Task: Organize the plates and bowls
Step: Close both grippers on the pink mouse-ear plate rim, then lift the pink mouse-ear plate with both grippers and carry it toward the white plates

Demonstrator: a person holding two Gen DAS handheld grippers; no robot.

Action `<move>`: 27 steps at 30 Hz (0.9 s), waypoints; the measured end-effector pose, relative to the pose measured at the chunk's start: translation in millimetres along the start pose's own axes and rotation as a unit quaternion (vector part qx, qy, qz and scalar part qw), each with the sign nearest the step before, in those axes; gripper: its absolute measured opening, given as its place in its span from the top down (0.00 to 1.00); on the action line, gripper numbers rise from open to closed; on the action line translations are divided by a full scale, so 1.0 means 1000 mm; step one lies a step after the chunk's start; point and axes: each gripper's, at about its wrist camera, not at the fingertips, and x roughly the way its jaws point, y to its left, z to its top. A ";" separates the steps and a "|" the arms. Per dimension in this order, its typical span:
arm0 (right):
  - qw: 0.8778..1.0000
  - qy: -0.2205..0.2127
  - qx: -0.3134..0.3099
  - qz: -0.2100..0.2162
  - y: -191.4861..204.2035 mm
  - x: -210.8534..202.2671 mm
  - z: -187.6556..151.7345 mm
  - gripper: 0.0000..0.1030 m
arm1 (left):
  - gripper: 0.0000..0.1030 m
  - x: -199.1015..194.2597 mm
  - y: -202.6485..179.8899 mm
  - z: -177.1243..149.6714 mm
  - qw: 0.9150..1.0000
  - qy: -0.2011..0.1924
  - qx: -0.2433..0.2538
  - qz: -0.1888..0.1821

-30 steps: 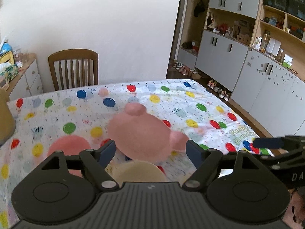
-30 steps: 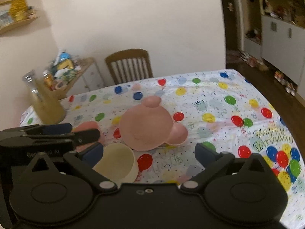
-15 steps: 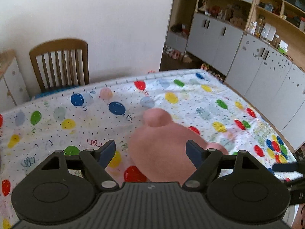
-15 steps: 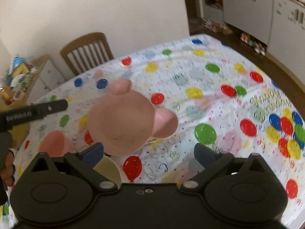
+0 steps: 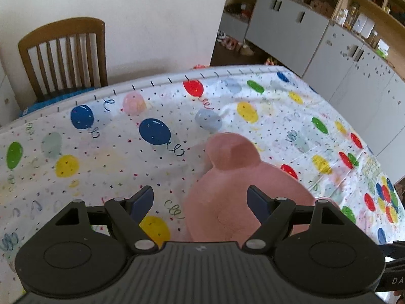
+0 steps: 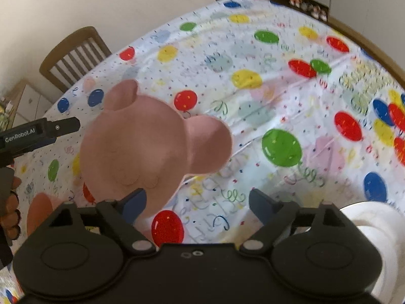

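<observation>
**Both grippers closing in on the pink bear-eared plate**

The pink plate [image 5: 243, 192], a round dish with two rounded ears, lay flat on the balloon-print cloth of the bench [image 5: 101, 157], about mid-bench. The left gripper [image 5: 201, 201] hung over its near-left side with jaws apart and nothing pressed between them; one blue pad sat over the plate's body, the other over bare cloth. The right gripper [image 6: 197, 201] stood by the plate's near-right edge. Its jaws had just been closing from their widest, yet they were still apart, and only printed cloth showed in the gap. Its left pad overlapped the plate's rim in the view, but whether it touched I could not tell.

Other dishes waited nearby: a salmon-coloured dish [image 6: 41, 210] low at the left of the right wrist view, and something white [image 6: 374, 217] at the right edge, too hidden to name.

The plate looked matte and thick-walled, probably silicone or soft plastic: light, not fragile, likely to flex if pinched hard and to sag if lifted by one ear. The firmer hold would be across the raised rim of the main body, jaws straddling the wall. Lying flat, it offered little edge to get under, so a pad would probably have to slide in low against the cloth, which might bunch.
</observation>
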 end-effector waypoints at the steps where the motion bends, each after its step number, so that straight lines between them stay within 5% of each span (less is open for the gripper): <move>1: 1.000 0.004 0.003 0.001 0.001 0.004 0.001 0.23 | 0.22 0.005 0.001 0.002 1.000 0.004 0.000 -0.004; 10: 0.999 0.029 0.024 0.032 0.009 0.027 0.009 0.52 | 0.22 0.031 0.003 0.009 1.000 0.015 0.013 -0.012; 16: 0.997 0.039 0.031 0.050 0.012 0.033 0.008 0.74 | 0.45 0.042 0.002 0.011 0.999 0.038 0.012 -0.030; 18: 0.997 0.039 0.032 0.050 0.012 0.034 0.008 0.77 | 0.61 0.045 0.003 0.011 0.998 0.047 0.005 -0.035; 27: 0.999 0.034 0.017 0.033 0.012 0.035 0.007 0.89 | 0.74 0.045 0.007 0.010 0.998 0.052 -0.001 -0.027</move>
